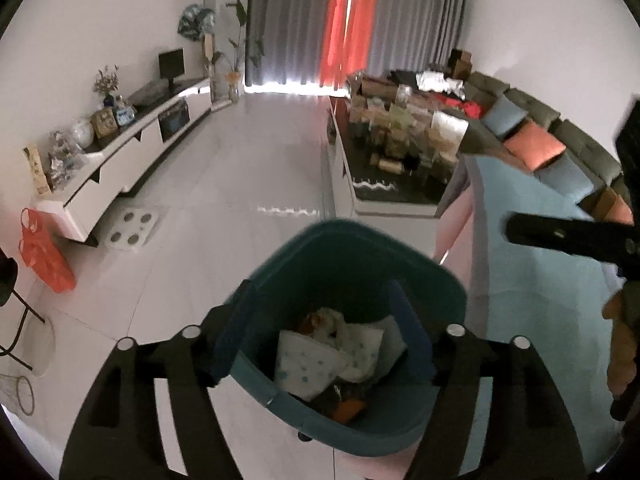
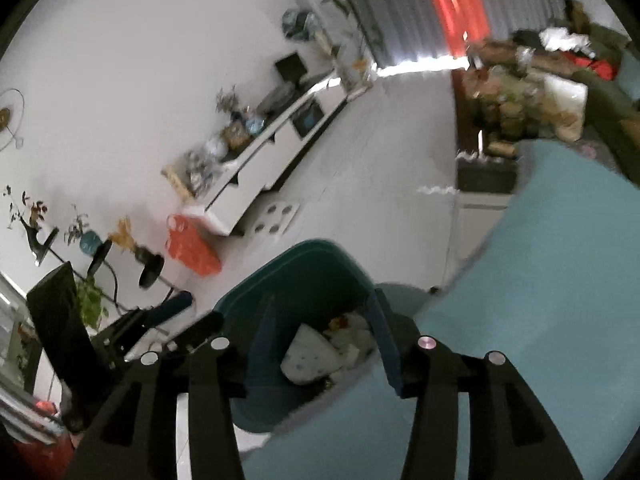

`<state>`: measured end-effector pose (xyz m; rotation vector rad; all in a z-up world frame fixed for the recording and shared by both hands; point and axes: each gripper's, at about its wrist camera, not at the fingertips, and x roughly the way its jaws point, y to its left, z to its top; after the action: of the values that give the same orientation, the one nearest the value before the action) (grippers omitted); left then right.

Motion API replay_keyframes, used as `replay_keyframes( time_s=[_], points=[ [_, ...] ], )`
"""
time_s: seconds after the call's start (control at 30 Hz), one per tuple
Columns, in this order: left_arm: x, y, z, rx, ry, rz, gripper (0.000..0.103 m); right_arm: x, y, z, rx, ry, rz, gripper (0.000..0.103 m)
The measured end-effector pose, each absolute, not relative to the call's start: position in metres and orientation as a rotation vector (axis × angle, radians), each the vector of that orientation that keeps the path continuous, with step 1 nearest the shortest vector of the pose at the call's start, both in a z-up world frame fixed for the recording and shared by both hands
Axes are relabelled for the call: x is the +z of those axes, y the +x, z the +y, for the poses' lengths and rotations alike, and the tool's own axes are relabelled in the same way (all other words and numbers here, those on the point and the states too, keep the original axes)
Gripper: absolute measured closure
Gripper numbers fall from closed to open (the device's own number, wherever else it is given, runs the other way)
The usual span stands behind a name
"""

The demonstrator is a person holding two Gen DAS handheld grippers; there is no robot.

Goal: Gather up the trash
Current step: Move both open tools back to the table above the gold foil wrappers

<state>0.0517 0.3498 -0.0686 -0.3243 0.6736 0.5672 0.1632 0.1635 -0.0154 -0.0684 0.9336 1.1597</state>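
Observation:
A teal trash bin (image 1: 348, 256) stands on the white floor beside a blue-covered surface (image 1: 532, 264). Inside lie crumpled white dotted paper (image 1: 308, 364) and other scraps. My left gripper (image 1: 320, 328) hangs over the bin's mouth, jaws wide apart, nothing between them. In the right wrist view the same bin (image 2: 316, 272) and its white trash (image 2: 312, 352) sit below my right gripper (image 2: 320, 328), which is also open and empty. The right gripper's black finger (image 1: 568, 236) shows at the right edge of the left view.
A white TV cabinet (image 1: 132, 160) with ornaments runs along the left wall, an orange bag (image 1: 46, 256) at its near end. A cluttered coffee table (image 1: 396, 160) and a sofa with cushions (image 1: 536, 144) stand to the right. Curtains (image 1: 352, 20) close the far end.

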Motion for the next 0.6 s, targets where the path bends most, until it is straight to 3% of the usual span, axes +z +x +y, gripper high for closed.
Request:
replay_keyframes(
  time_s=[0.3, 0.6],
  points=[
    [-0.002, 0.05, 0.289, 0.47, -0.258, 0.505, 0.006, 0.011, 0.148, 0.049, 0.979, -0.011, 0.75, 0.037],
    [0.028, 0.069, 0.21, 0.317, -0.189, 0.46, 0.006, 0.015, 0.129, -0.056, 0.771, 0.017, 0.622, 0.022]
  ],
)
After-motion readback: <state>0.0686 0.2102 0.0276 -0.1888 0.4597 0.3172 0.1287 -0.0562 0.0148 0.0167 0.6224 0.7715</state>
